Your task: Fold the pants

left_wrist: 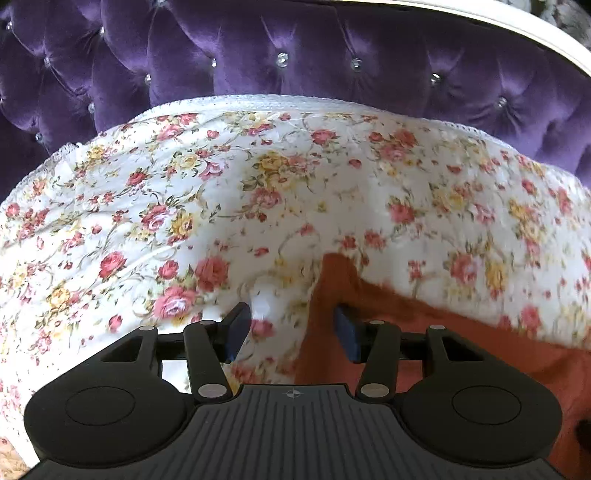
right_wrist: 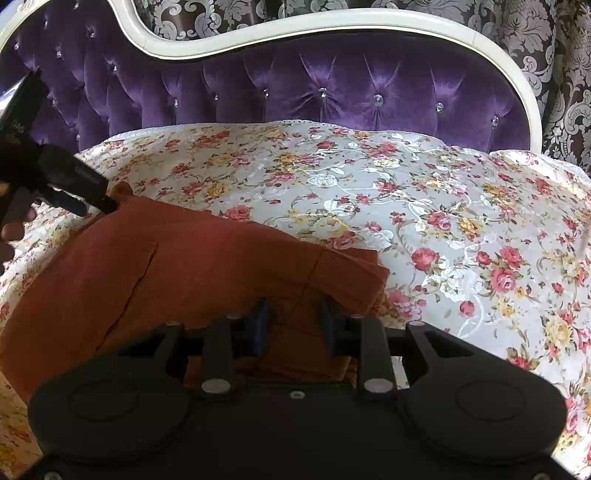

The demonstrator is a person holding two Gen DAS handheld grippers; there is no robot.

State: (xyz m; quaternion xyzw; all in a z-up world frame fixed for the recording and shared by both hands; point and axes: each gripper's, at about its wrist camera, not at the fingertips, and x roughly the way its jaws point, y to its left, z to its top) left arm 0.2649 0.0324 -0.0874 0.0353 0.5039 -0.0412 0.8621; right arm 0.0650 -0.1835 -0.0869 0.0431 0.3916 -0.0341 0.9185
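The rust-orange pants (right_wrist: 177, 266) lie folded on the floral bedspread (right_wrist: 424, 206), at the left of the right wrist view. In the left wrist view the pants (left_wrist: 424, 350) show at the lower right, with one corner rising toward the middle. My left gripper (left_wrist: 291, 328) is open, its jaws wide apart over the pants' left edge and the bedspread (left_wrist: 184, 192). It also shows in the right wrist view (right_wrist: 85, 195) at the pants' far left corner. My right gripper (right_wrist: 295, 325) is open, its jaws straddling the near right part of the pants.
A purple tufted headboard (right_wrist: 332, 85) with a white frame (right_wrist: 369, 26) runs along the far side of the bed. Patterned curtains (right_wrist: 554, 74) hang behind it. The bedspread stretches to the right of the pants.
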